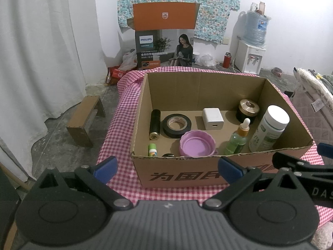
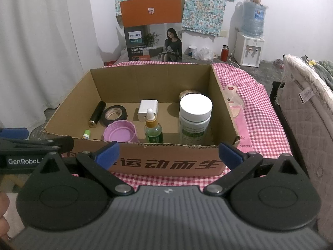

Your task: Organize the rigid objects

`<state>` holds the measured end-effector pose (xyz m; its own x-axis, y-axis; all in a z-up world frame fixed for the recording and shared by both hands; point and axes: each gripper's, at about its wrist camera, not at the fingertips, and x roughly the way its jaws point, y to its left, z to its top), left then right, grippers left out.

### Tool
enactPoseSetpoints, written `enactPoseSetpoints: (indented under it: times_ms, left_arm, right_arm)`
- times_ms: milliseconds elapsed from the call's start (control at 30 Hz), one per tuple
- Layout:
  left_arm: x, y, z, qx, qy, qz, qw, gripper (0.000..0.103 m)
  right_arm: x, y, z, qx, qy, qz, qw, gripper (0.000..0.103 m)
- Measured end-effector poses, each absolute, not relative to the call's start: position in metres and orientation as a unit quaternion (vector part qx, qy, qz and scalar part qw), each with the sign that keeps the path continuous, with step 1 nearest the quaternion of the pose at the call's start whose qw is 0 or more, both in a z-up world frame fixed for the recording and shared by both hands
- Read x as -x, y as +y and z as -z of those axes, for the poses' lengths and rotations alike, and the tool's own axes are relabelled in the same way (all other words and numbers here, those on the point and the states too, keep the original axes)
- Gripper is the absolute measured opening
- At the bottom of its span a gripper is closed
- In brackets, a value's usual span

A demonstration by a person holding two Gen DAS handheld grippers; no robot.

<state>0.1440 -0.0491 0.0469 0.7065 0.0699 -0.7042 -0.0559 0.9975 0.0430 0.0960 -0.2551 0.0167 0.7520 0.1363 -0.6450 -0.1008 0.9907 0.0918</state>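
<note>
An open cardboard box point(image 1: 187, 173) point(image 2: 166, 162) stands on the checked tablecloth. Inside lie a black tape roll point(image 1: 177, 125) point(image 2: 116, 114), a black tube point(image 1: 155, 125) point(image 2: 97, 114), a white charger point(image 1: 213, 118) point(image 2: 147, 107), a purple lid point(image 1: 196, 143) point(image 2: 121, 133), a green dropper bottle point(image 1: 237, 140) point(image 2: 153, 131), a white-capped bottle point(image 1: 268, 131) point(image 2: 194, 118), a black jar with gold lid point(image 1: 248, 109) and a small green stick point(image 1: 152, 150) point(image 2: 86, 134). My left gripper point(image 1: 167, 167) and right gripper point(image 2: 168, 155) are both open and empty, in front of the box's near wall.
A pink card point(image 2: 235, 106) lies on the cloth right of the box. A mattress edge point(image 2: 308, 108) stands at the right. A wooden stool point(image 1: 86, 120) sits on the floor at left. A Philips box point(image 1: 164, 48) and a water dispenser point(image 1: 250, 56) stand behind.
</note>
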Motion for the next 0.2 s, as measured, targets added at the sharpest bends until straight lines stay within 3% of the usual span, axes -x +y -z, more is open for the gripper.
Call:
enactPoseSetpoints:
  times_ms: [200]
  left_arm:
    - [-0.144, -0.0491, -0.0469, -0.009, 0.382, -0.034, 0.924, 0.103]
  right_arm:
    - [-0.0955, -0.2539, -0.0166, -0.026, 0.346, -0.064, 0.936, 0.102]
